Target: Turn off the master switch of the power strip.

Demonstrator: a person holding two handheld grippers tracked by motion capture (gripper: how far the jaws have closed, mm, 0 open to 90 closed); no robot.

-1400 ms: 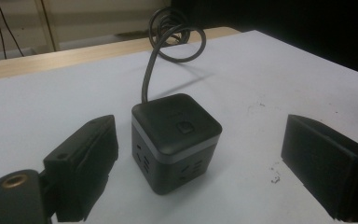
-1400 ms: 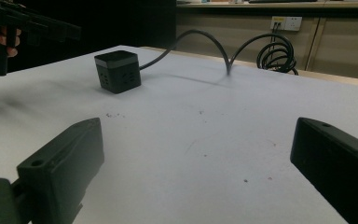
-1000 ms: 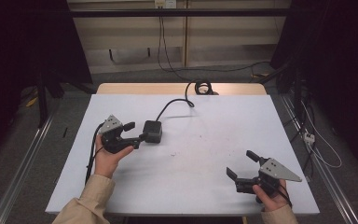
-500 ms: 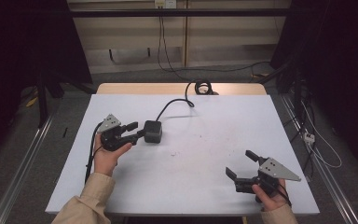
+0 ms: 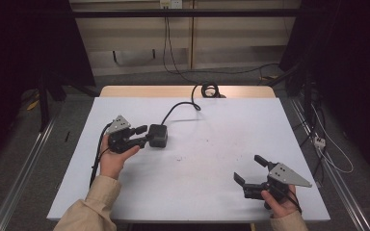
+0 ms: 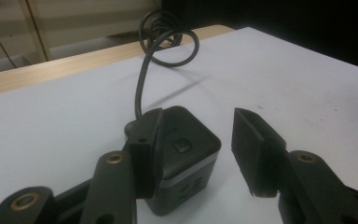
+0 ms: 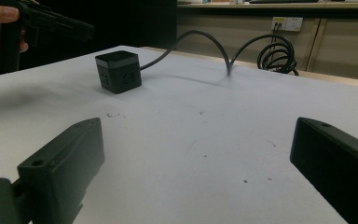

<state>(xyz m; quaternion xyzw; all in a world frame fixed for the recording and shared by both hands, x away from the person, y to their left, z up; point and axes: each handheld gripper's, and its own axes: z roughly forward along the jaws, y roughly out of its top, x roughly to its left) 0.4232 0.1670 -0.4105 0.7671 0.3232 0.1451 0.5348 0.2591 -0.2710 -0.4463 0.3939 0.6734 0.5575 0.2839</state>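
Left gripper (image 5: 143, 135): advanced slightly toward the black cube socket (image 5: 158, 135) since a second ago; jaws, earlier just short of the cube's left side, now spread around its near corner, one jaw against its side, the other apart from it, as the left gripper view shows. Right gripper (image 5: 250, 168): shifted marginally toward the table's near edge.

Cube (image 5: 158, 135): black, 1 pale grey band near top. Cord (image 5: 182, 104): black. Table (image 5: 212, 144): white top w/ dark specks, tan wood far edge. 2 grippers (image 5: 143, 134) (image 5: 250, 169): black, grey plates. Sleeve (image 5: 90, 207): beige.
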